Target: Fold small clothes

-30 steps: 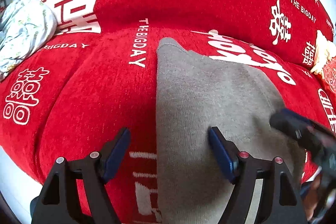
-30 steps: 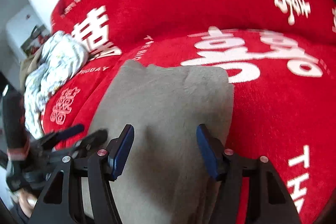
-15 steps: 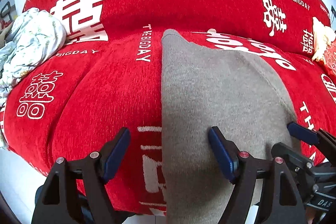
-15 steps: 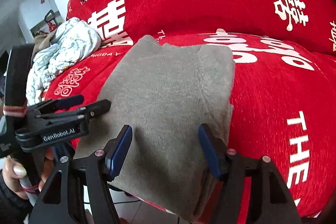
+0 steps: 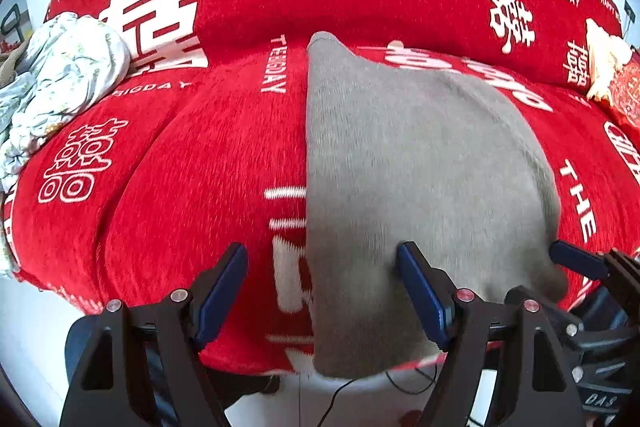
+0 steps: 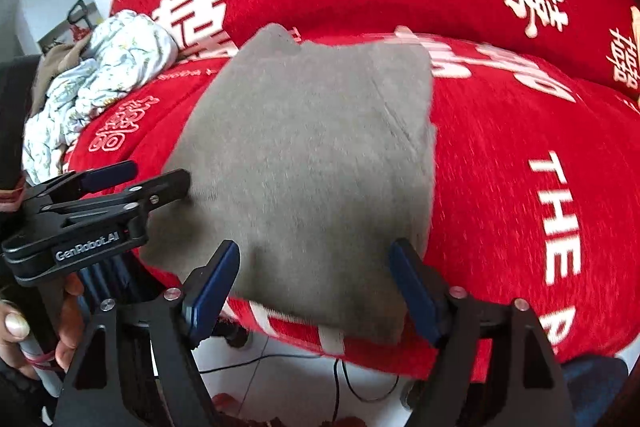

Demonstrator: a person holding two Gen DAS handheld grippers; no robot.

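Observation:
A grey folded garment (image 5: 420, 187) lies flat on the red sofa seat (image 5: 180, 187), its near edge hanging over the sofa's front. It also shows in the right wrist view (image 6: 312, 167). My left gripper (image 5: 322, 291) is open and empty, just short of the garment's near left edge. My right gripper (image 6: 314, 287) is open and empty, in front of the garment's near edge. The left gripper also shows in the right wrist view (image 6: 132, 183) beside the garment's left edge, and the right gripper's fingers (image 5: 576, 263) show at the garment's right corner.
A crumpled pile of white patterned clothes (image 5: 60, 83) lies at the sofa's left end, also in the right wrist view (image 6: 100, 75). A cream and red item (image 5: 608, 71) sits at the sofa's far right. A white floor with a black cable (image 6: 320, 379) lies below the sofa's front.
Both grippers have pulled back toward the sofa's front edge, away from the garment. The garment lies where it was. Both grippers stay open.

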